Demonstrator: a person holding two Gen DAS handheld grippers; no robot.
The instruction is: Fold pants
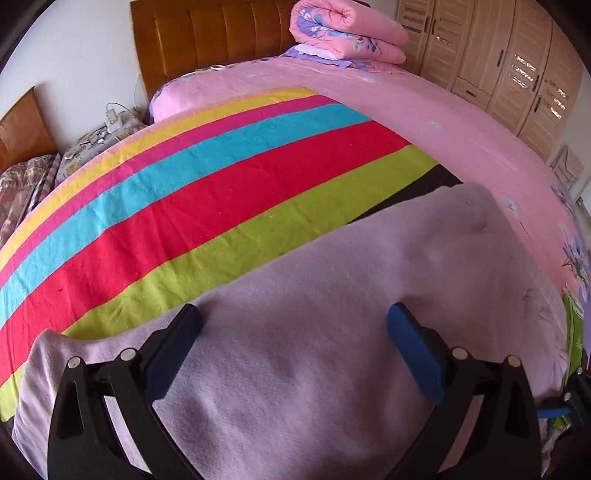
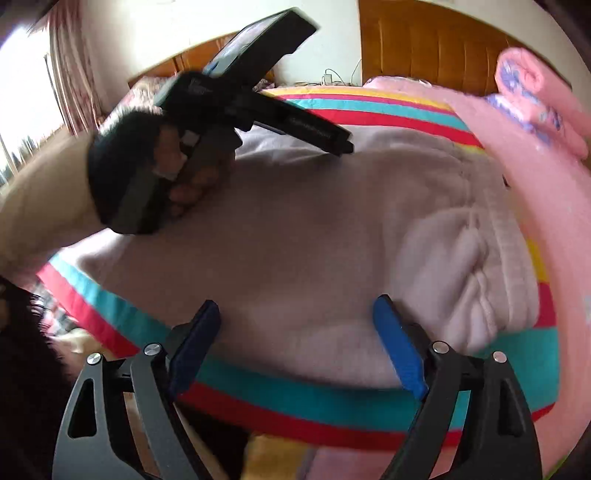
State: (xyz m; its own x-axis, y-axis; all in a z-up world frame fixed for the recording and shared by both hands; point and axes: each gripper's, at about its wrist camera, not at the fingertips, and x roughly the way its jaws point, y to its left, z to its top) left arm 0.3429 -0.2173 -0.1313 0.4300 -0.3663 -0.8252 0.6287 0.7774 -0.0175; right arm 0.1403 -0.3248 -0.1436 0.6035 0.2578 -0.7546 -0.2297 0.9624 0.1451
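The right wrist view is smeared with motion blur, worst around the left tool (image 2: 332, 144) and the hand (image 2: 192, 181) gripping it, so whether its tips touch the pants (image 2: 314, 229) cannot be told. In the left wrist view the pants (image 1: 314, 314) run under the tool's frame and off the near edge. The folded quilt (image 1: 347, 33) is cut by the far edge. Items on the nightstand (image 1: 107, 125) are too small to identify.
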